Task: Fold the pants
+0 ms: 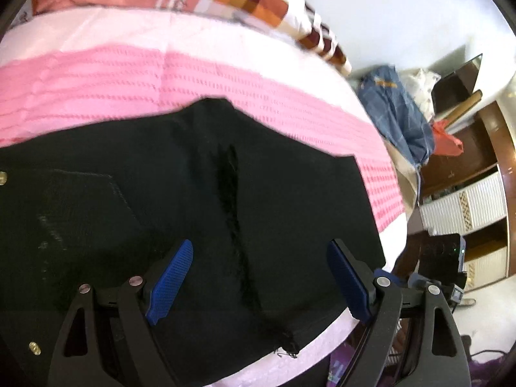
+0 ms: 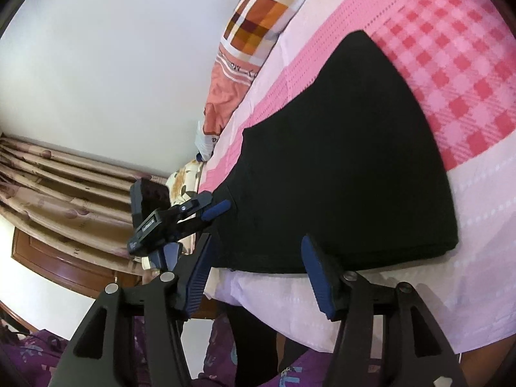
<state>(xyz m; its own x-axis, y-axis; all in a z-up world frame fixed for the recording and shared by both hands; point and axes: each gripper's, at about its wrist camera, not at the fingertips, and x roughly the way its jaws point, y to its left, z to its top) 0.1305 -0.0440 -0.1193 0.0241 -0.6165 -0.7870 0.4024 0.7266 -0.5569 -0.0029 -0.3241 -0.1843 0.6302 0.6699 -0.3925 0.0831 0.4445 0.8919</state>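
The left claw (image 1: 258,274) is spread wide and holds nothing. It hangs over the black pants (image 1: 193,193), with its blue fingers (image 1: 171,277) just above the cloth. The pants lie flat on the pink bed cover (image 1: 129,74), close to the near edge of the bed. They look folded into a short, wide shape, with a seam running down the middle and a pocket on the left part.

The right claw (image 2: 258,274) is spread wide too, and it is empty. It sits by the near edge of the bed, just at the near edge of the pants (image 2: 338,161).

I think the next step is one more fold. To do it well, each claw should pinch an edge of the pants through all the layers, not only the top one. Then both should lift together and lay the cloth down flat, so the edges line up and no bumps stay.

The left view shows the pocket, the seam and small gold buttons (image 1: 2,178), plus brown shelves (image 1: 464,213) off the right side of the bed. The right view shows the other claw from the side (image 2: 206,213), the curtain (image 2: 64,187) and the red checked part of the cover (image 2: 451,74).
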